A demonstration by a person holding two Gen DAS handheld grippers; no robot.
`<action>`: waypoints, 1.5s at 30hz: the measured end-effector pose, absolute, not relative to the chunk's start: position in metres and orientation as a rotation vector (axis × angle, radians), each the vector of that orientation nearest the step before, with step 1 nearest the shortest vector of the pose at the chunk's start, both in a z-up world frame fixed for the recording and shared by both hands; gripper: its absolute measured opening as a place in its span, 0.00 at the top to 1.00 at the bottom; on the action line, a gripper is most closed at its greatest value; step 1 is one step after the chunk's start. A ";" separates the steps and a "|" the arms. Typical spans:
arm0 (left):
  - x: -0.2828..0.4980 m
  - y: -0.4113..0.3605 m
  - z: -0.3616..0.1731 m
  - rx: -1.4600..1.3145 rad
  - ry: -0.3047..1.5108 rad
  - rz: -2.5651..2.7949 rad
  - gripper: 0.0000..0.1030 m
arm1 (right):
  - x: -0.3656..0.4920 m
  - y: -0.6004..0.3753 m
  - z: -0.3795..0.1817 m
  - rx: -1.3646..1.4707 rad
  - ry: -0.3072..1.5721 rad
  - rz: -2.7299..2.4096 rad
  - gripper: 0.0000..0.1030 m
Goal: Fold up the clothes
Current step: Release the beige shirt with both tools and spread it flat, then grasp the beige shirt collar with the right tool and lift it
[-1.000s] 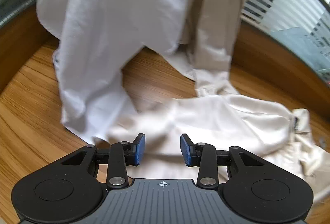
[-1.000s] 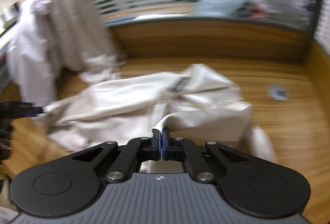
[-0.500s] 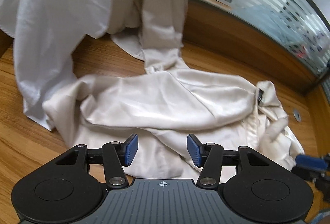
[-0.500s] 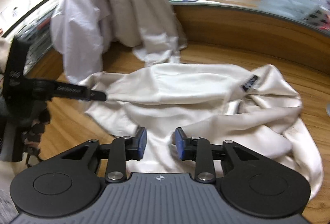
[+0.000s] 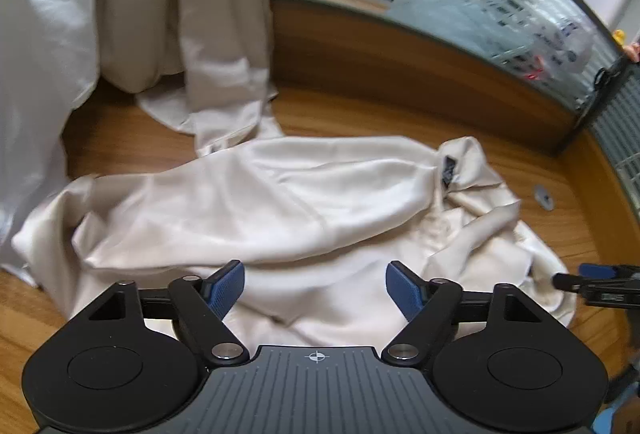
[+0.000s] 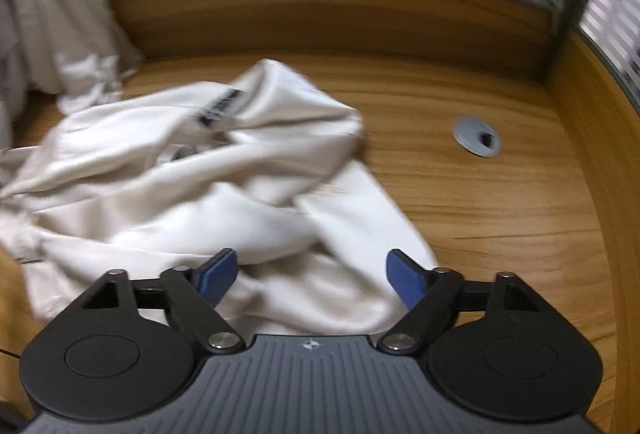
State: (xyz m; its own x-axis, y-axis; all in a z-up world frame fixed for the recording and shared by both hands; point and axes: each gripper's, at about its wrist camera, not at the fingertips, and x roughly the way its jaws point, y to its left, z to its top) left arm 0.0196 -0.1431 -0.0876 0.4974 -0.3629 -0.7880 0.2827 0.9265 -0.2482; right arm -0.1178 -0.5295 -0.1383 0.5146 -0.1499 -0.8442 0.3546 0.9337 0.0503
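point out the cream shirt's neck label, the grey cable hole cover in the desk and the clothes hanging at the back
neck label [image 6: 221,107]: right wrist view, on the dark tag's middle.
cable hole cover [image 6: 476,136]: right wrist view, on the grey disc's middle.
hanging clothes [image 5: 160,14]: left wrist view, on the beige garment's draped front.

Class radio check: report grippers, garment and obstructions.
Left gripper, right gripper: jaws opening, nothing held. Cream shirt crumpled on desk. Hanging clothes behind.

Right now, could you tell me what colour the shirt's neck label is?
Dark navy label with pale lettering, clearest in the right wrist view.
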 end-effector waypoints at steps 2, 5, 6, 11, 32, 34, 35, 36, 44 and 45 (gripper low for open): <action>0.019 -0.151 -0.087 -0.092 0.970 -0.408 0.15 | -0.115 -0.541 -0.149 0.207 1.004 -0.316 0.13; 0.018 -0.160 -0.084 -0.108 0.942 -0.435 0.11 | -0.107 -0.554 -0.167 0.166 1.038 -0.316 0.13; 0.016 -0.162 -0.081 -0.124 0.922 -0.444 0.08 | -0.104 -0.557 -0.171 0.154 1.046 -0.316 0.13; 0.013 -0.171 -0.066 -0.147 0.843 -0.492 0.01 | -0.091 -0.565 -0.185 0.120 1.088 -0.291 0.39; 0.031 -0.178 -0.040 -0.124 0.839 -0.607 0.03 | -0.080 -0.422 -0.053 0.331 0.788 0.097 0.97; 0.031 -0.174 -0.037 -0.121 0.836 -0.604 0.03 | -0.071 -0.395 -0.055 0.309 0.817 0.177 0.97; 0.031 -0.171 -0.037 -0.119 0.837 -0.603 0.03 | -0.066 -0.381 -0.058 0.294 0.841 0.217 0.97; 0.031 -0.170 -0.037 -0.117 0.838 -0.602 0.03 | -0.062 -0.365 -0.063 0.277 0.873 0.263 0.97; 0.029 -0.169 -0.059 -0.080 0.898 -0.590 0.07 | -0.043 -0.350 -0.087 0.290 0.973 0.301 0.71; 0.029 -0.170 -0.062 -0.081 0.906 -0.592 0.08 | -0.045 -0.355 -0.085 0.283 0.966 0.290 0.69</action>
State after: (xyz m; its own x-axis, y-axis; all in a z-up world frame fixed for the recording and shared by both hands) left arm 0.0291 -0.1702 -0.0624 0.4696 -0.5158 -0.7165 0.4491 0.8383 -0.3092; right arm -0.0447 -0.3550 -0.0846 0.5361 0.3641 -0.7616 -0.1150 0.9253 0.3614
